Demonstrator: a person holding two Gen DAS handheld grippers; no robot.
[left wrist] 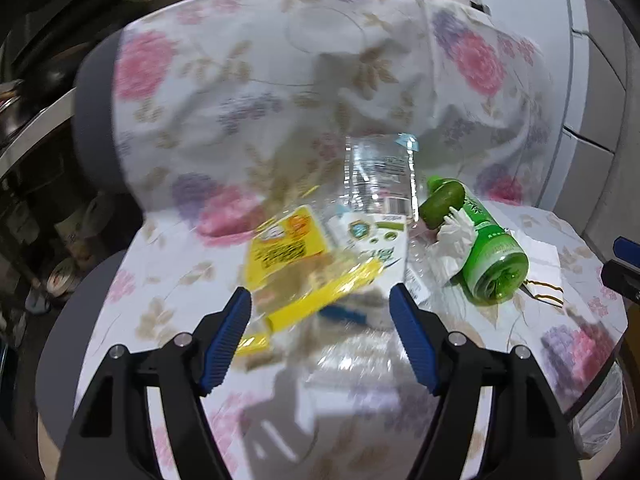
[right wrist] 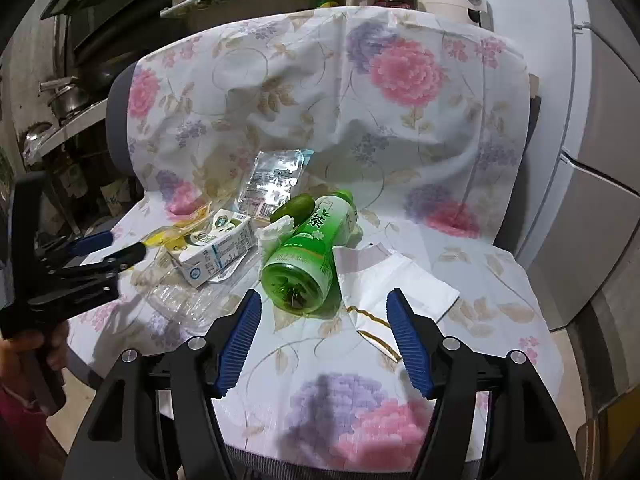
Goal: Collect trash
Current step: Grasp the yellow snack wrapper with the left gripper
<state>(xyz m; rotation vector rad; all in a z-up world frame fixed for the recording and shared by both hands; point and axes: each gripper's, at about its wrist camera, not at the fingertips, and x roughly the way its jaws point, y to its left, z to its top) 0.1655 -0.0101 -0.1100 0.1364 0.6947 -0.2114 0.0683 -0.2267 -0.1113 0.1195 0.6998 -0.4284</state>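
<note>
Trash lies on a chair seat covered with a floral cloth. A yellow wrapper lies just ahead of my open left gripper, its near edge between the fingertips. Behind it are a white milk carton, a clear plastic bag and a green tea bottle lying on its side. My right gripper is open, just short of the green bottle's base. White paper lies to its right. The left gripper shows at the left of the right wrist view.
A crumpled tissue and a green fruit lie by the bottle. Clear crinkled plastic lies at the seat's front left. Kitchen shelves with pots stand left, a grey fridge right. A plastic bag hangs at the seat's right.
</note>
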